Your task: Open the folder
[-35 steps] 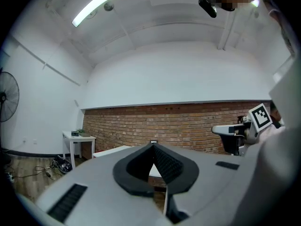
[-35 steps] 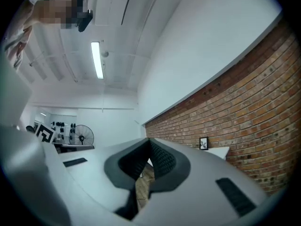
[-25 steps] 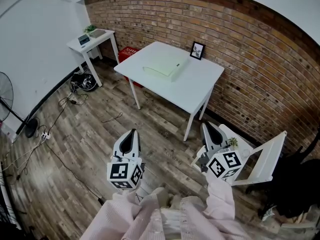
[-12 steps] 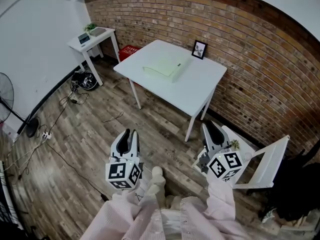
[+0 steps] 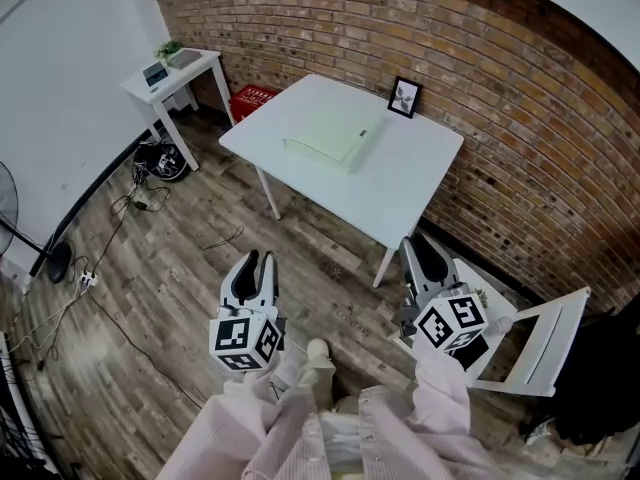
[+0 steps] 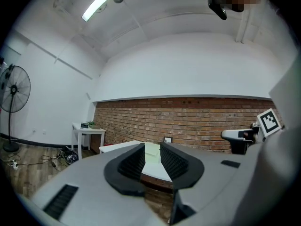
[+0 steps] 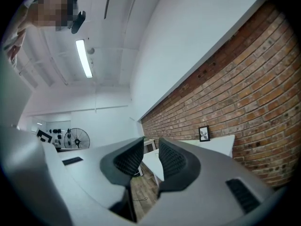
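On the left gripper [image 5: 260, 260]: fingers [image 6: 132, 163] a narrow gap apart, having just been opening; nothing between them, nothing touched. Hovers over the wood floor [image 5: 190, 268], well short of the white table [image 5: 400, 183].

On the right gripper [image 5: 421, 248]: fingers [image 7: 129, 160] likewise parted by a narrow slot, clamped on nothing. Hangs near the table's near corner, beside a white chair [image 5: 540, 328].

As for the folder [image 5: 335, 136]: pale green, lies closed and flat on the table, a little off centre toward the far left edge, well apart from both grippers. At the table edge along the brick wall [image 5: 520, 118], upright: a small picture frame [image 5: 405, 96].

From the head view alone: the folder's whole top, a side table [image 5: 175, 68], a red crate [image 5: 255, 98], cables on the floor. From the left gripper view alone: a ceiling light strip [image 6: 101, 1], and the folder as a mere pale sliver through the finger gap. From the right gripper view: the frame seen side-on, no clear sight of the folder.
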